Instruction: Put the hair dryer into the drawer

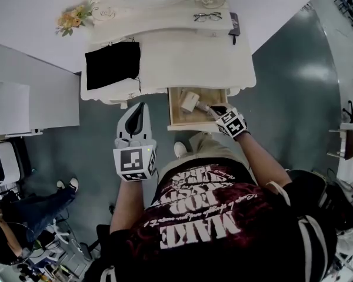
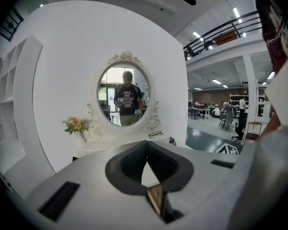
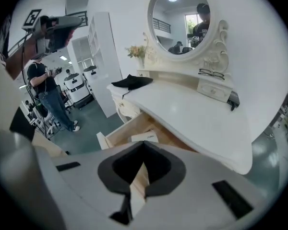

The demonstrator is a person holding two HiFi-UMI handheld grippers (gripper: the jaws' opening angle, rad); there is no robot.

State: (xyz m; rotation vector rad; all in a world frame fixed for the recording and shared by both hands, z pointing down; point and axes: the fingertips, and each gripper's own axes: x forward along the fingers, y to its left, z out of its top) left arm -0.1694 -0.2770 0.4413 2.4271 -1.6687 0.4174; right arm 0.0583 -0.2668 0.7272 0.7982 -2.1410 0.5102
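Hair dryer (image 1: 190,101) seen lying inside open drawer (image 1: 185,126) of white table (image 1: 182,57); right gripper (image 1: 215,109) held over drawer's right end, jaws closed tip to tip, nothing gripped; left gripper (image 1: 139,106) held left of drawer, apart from it, jaws likewise closed, empty.

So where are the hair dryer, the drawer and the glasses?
hair dryer (image 1: 190,101): head view, on its white body.
drawer (image 1: 185,117): head view, on its bare wooden floor.
glasses (image 1: 207,17): head view, on the middle of the frame.
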